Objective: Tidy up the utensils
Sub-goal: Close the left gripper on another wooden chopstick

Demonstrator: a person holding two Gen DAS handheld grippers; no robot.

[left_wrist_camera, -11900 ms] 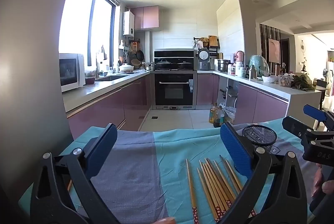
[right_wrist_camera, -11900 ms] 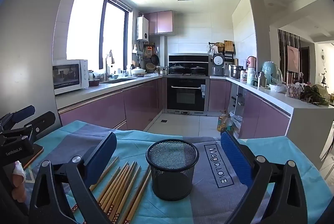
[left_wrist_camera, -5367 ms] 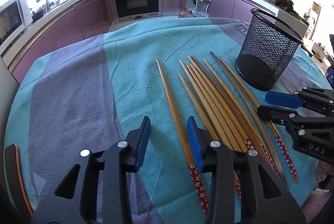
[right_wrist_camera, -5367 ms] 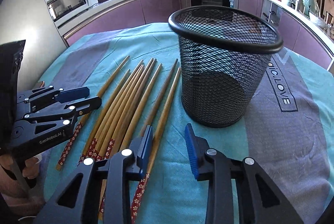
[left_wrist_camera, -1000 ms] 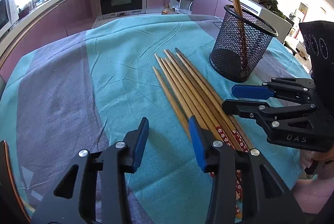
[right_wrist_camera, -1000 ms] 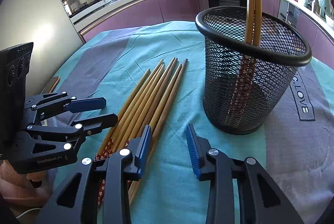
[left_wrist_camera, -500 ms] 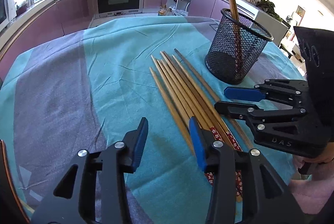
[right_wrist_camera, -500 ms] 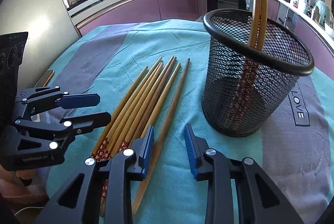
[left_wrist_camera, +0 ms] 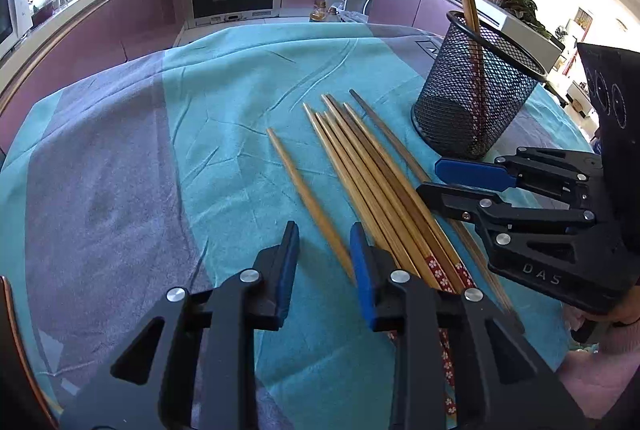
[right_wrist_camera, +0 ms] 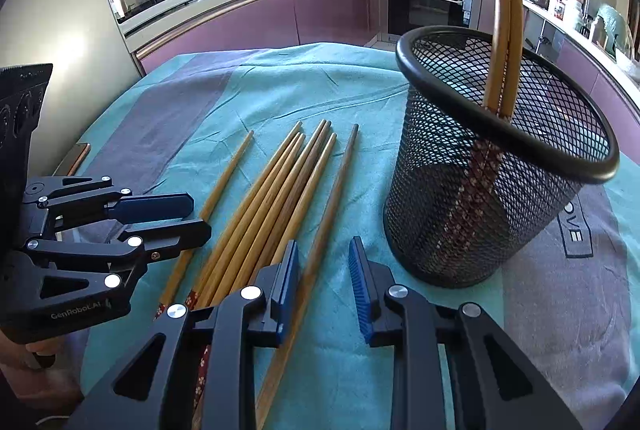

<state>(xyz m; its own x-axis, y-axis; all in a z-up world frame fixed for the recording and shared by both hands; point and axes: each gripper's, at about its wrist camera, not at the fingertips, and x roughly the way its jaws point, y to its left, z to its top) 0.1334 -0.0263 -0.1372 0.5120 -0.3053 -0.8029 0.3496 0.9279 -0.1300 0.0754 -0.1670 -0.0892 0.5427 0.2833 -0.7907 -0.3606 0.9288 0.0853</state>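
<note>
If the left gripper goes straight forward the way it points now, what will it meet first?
Probably the lone bamboo chopstick lying between the closing jaws of the left gripper, then the teal tablecloth beneath; depth is uncertain.

Your left claw [left_wrist_camera: 325, 262] is a matte black frame with triangular cut-outs, silver round screws at the pivots and blue ribbed pads [left_wrist_camera: 362, 262] on the fingers; its side reads "GenRobot.AI" in white. Your right claw [right_wrist_camera: 323, 278] is built the same, lettered "DAS", and a pink sleeve [left_wrist_camera: 592, 370] shows beneath it.
</note>
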